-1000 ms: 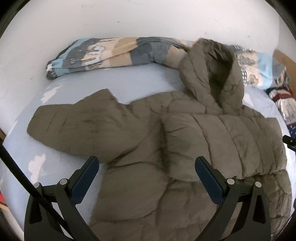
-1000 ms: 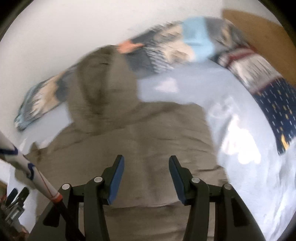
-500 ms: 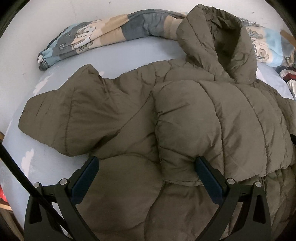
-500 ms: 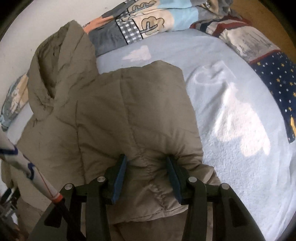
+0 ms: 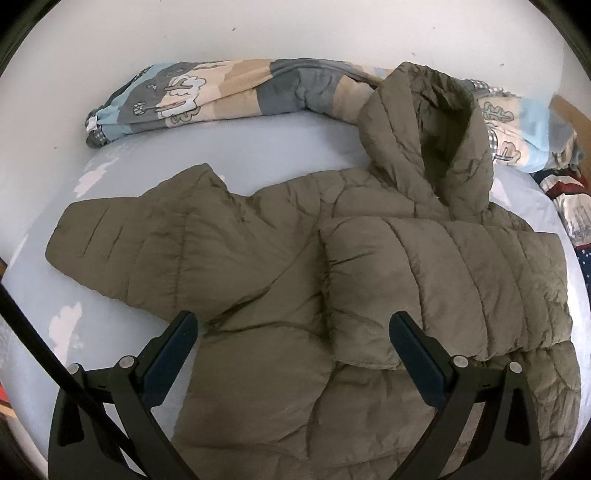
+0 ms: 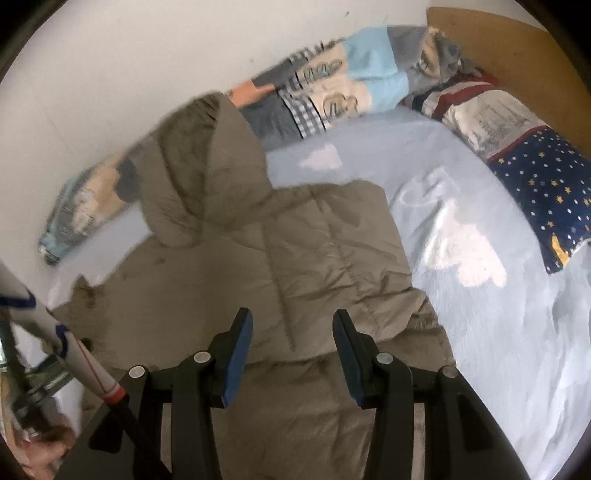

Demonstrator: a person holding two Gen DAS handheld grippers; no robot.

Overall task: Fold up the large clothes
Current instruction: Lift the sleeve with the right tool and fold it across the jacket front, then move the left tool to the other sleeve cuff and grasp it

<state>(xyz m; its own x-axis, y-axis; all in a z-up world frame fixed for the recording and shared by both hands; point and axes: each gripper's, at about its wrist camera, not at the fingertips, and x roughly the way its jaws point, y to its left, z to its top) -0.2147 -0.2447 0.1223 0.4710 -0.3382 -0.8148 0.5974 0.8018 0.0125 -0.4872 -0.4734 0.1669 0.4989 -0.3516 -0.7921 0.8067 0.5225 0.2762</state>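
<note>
An olive puffer jacket (image 5: pixel 258 266) lies spread on the light blue bed sheet (image 5: pixel 240 147), its hood (image 5: pixel 424 140) toward the wall. One sleeve (image 5: pixel 140 243) reaches out to the left. The other sleeve (image 5: pixel 436 280) is folded across the chest. My left gripper (image 5: pixel 291 321) hovers open and wide over the jacket's middle, holding nothing. In the right wrist view the jacket (image 6: pixel 314 240) and its hood (image 6: pixel 199 166) lie below my right gripper (image 6: pixel 292 315). Its jaws stand apart above the folded sleeve's end with no cloth pinched between them.
A rolled patterned quilt (image 5: pixel 221 96) runs along the white wall (image 5: pixel 258 29). A starry navy pillow (image 6: pixel 546 184) and a wooden headboard (image 6: pixel 517 48) are at the right. A hand (image 6: pixel 40 450) and a white striped piece (image 6: pixel 85 354) show at lower left.
Half a second ago both grippers were low over the jacket, the right jaws around the folded sleeve's cuff. Both have since drawn back and up, and the cuff lies free.
</note>
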